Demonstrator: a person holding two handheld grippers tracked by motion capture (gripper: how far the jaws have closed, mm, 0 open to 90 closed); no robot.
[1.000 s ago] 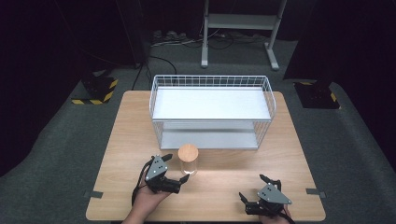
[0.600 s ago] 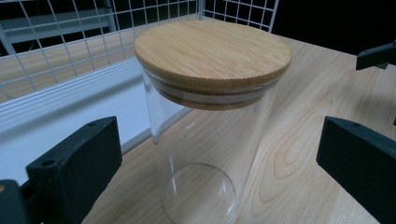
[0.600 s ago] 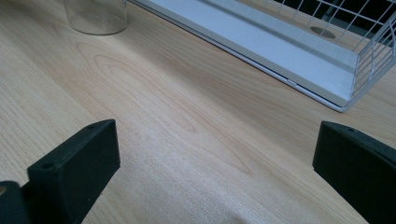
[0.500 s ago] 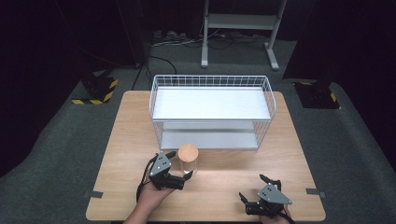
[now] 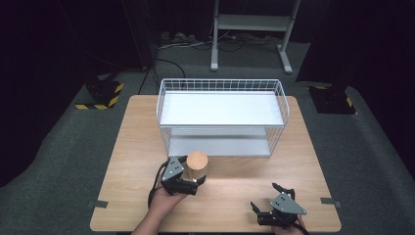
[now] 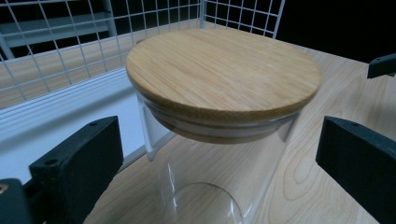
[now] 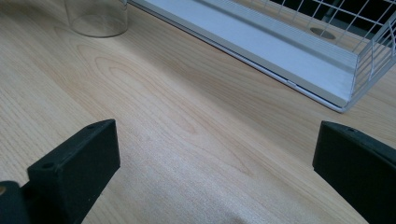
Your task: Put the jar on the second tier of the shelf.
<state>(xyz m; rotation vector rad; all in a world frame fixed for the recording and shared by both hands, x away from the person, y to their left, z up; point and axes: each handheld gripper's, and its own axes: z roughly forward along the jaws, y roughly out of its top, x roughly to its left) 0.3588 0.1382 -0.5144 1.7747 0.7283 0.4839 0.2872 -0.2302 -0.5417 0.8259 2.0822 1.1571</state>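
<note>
Glass jar [image 5: 196, 169] with wooden lid [image 6: 223, 77]: standing upright on the table [image 5: 137, 147], just at 6 o'clock of the white wire rack [image 5: 221, 115], near its left front corner. Left gripper [image 5: 192, 182]: sitting at the jar's 7 o'clock, jaws spread wide and flanking the jar without touching the glass. Right gripper [image 5: 272, 208]: resting near the table's front edge at 5 o'clock, well apart from the jar, jaws released and holding nothing.
</note>
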